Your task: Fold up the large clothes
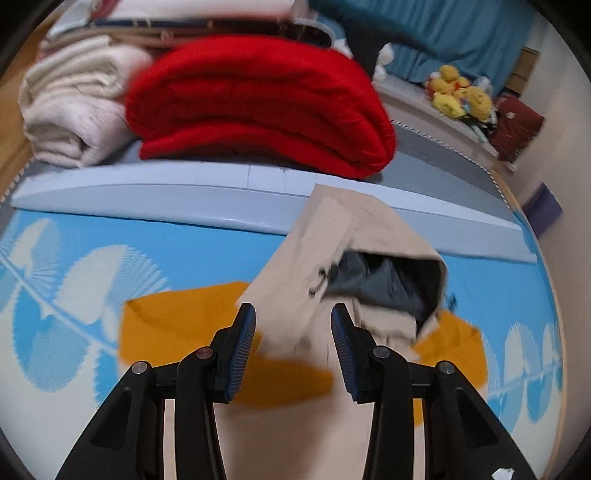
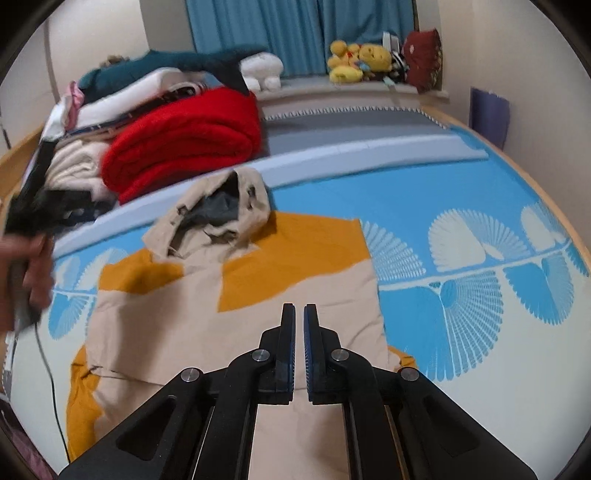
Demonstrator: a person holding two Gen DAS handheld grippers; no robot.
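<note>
A beige and mustard hooded sweatshirt (image 2: 236, 325) lies flat on the blue patterned bed cover (image 2: 424, 206). Its beige hood (image 2: 225, 206) with grey lining points toward the far side. In the left wrist view the hood (image 1: 351, 243) sits just ahead of my left gripper (image 1: 293, 314), which is open and empty above the garment (image 1: 291, 424). My right gripper (image 2: 299, 310) is shut with nothing between its pads, hovering over the sweatshirt's beige body. The hand holding the left gripper (image 2: 33, 206) shows at the left edge of the right wrist view.
A folded red blanket (image 1: 258, 103) and cream blankets (image 1: 74, 107) are stacked behind a pale blue board (image 1: 184, 192). Yellow plush toys (image 2: 354, 55) and a dark red bag (image 2: 423, 59) sit on the far ledge under blue curtains (image 2: 295, 29). A purple folder (image 2: 489, 114) leans on the right wall.
</note>
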